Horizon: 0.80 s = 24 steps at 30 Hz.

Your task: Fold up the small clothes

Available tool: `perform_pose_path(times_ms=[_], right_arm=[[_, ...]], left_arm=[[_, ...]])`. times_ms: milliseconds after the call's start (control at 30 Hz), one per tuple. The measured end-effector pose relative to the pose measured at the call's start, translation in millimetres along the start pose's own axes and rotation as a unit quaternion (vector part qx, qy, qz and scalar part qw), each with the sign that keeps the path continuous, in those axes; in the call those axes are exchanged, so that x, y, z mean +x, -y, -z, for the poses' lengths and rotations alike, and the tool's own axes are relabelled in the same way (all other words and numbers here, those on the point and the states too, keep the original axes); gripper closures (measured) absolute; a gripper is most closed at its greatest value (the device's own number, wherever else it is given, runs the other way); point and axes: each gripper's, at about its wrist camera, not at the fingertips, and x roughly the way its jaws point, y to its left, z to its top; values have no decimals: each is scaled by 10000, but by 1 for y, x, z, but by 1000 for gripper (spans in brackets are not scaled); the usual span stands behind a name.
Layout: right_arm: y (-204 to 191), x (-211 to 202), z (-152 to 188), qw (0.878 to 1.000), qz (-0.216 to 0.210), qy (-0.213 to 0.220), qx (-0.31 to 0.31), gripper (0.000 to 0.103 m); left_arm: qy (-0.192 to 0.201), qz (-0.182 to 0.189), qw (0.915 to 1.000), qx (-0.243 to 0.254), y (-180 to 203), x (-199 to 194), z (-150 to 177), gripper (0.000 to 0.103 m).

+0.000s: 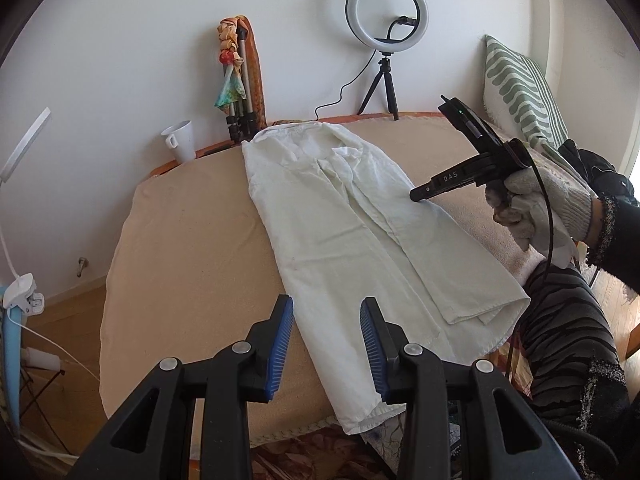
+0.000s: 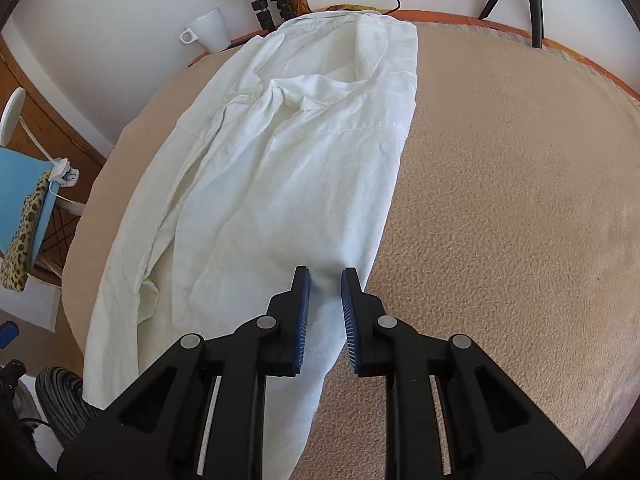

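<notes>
Two grippers over one white shirt [image 2: 280, 168], lying lengthwise on the beige-covered table [image 2: 500, 200], sides already folded in; right gripper [image 2: 325, 280] jaws narrowly apart, straddling the right fold edge, not pinching; left gripper [image 1: 327, 308] spread above the near hem; suggest catching all layers at the edge before lifting, both sides together.

White shirt [image 2: 280, 152] on beige blanket [image 2: 500, 200]; green-striped pillow [image 1: 520, 88]; white mug [image 1: 182, 140].
</notes>
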Motion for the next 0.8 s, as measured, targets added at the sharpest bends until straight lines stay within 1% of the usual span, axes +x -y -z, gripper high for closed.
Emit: perform_pose_path(times_ms=[67, 133, 233, 333, 400, 467, 533, 600, 633, 667, 733, 800], right_arm=[[8, -8, 14, 9996, -216, -19, 205, 85], [8, -18, 33, 9994, -310, -23, 137, 85], [-4, -32, 63, 9993, -196, -84, -302, 85], [-22, -46, 87, 9957, 206, -226, -873, 85], [-29, -57, 99, 9945, 229, -287, -983, 85], [-30, -69, 108, 9962, 99, -272, -827, 84], [-25, -77, 114, 9983, -63, -218, -541, 74], [-13, -83, 120, 9989, -430, -129, -122, 67], [-6, -84, 122, 9978, -643, -63, 127, 67], [1, -87, 123, 9965, -761, 69, 331, 67], [4, -92, 124, 9957, -761, 301, 425, 67], [-3, -92, 121, 9952, -820, 371, 382, 67]], left_arm=[[-112, 10, 9999, -40, -2, 9, 1, 67], [-199, 10, 9998, -53, -4, 18, 2, 67], [-347, 28, 9994, -86, -8, 32, 3, 67], [-579, 230, 9975, -342, -17, 45, 5, 67], [-700, 241, 9959, -523, -23, 52, 8, 65], [-783, 319, 9939, -707, -30, 57, 12, 62], [-848, 417, 9912, -928, -37, 61, 18, 60], [-939, 543, 9870, -1184, -45, 66, 24, 58], [-991, 603, 9845, -1313, -47, 69, 28, 58], [-1035, 618, 9827, -1409, -50, 71, 31, 58], [-1063, 559, 9817, -1479, -50, 72, 33, 58], [-1057, 592, 9822, -1436, -47, 72, 33, 58]])
